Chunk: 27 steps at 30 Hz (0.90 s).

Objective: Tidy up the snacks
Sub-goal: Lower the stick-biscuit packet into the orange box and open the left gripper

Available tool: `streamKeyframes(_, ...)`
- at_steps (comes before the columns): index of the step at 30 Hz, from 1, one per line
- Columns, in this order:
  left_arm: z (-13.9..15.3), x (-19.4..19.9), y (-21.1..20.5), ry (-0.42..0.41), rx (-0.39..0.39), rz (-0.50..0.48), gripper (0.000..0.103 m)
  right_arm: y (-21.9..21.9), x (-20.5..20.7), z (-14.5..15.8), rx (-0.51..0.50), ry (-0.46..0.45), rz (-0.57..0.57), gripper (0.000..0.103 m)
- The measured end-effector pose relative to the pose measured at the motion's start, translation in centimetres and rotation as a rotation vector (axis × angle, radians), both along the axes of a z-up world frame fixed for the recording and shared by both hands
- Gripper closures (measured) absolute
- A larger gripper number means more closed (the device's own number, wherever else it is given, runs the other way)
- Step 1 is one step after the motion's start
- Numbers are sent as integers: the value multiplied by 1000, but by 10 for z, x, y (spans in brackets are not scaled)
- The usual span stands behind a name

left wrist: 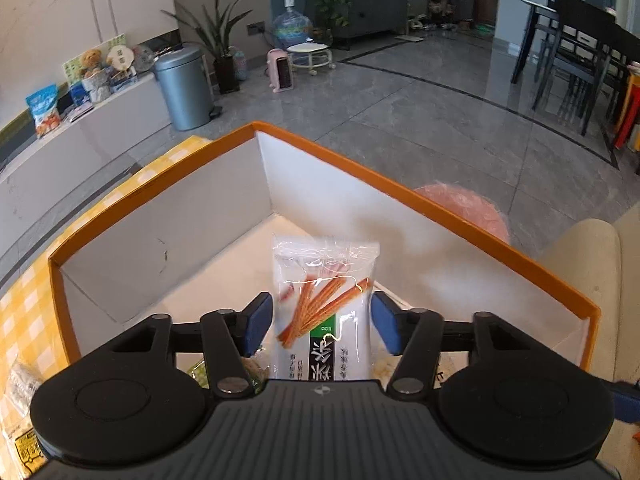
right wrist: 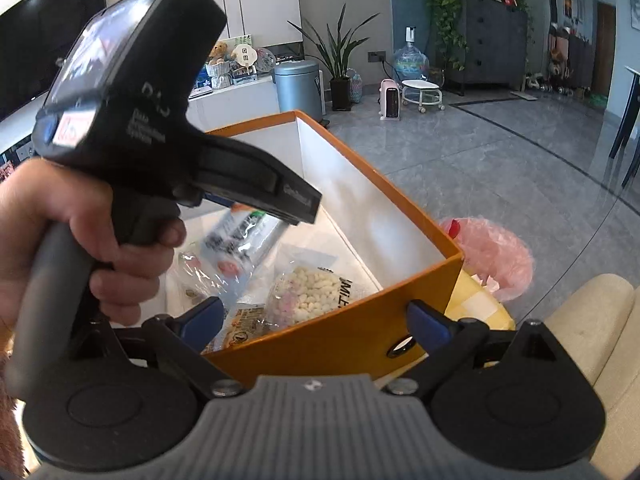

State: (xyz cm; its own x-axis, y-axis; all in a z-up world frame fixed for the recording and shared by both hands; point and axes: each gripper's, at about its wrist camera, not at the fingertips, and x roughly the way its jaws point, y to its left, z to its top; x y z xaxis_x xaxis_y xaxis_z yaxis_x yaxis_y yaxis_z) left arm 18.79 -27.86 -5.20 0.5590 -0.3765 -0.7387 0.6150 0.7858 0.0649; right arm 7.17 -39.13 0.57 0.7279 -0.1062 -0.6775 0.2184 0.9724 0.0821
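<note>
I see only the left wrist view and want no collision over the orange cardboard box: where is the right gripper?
Observer: The right gripper is wide open, facing the orange cardboard box's near outer wall and gripping nothing.
Operator: What else lies in the box beside my white packet of orange sticks?
Observer: A clear bag of small white pieces lies on the floor of the box by that near wall.

Blurred under the left gripper's body [right wrist: 168,120]: a packet [right wrist: 240,240] in the box [right wrist: 344,332]. Beside it, a bag's [right wrist: 308,292] print cut short.
</note>
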Motion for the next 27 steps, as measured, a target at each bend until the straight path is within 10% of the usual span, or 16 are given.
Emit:
streamKeyframes(2,3,-6,1,-47,0,3,13,2,1,-1,-8,1,-1,7)
streamKeyframes(19,66,-40,56,-135,-64,73,12,2,6,0,-57,12,-19,8)
streamKeyframes(27,93,-63,107,-129,-123,135,12,-16,-20,11,54,-171,-72,9)
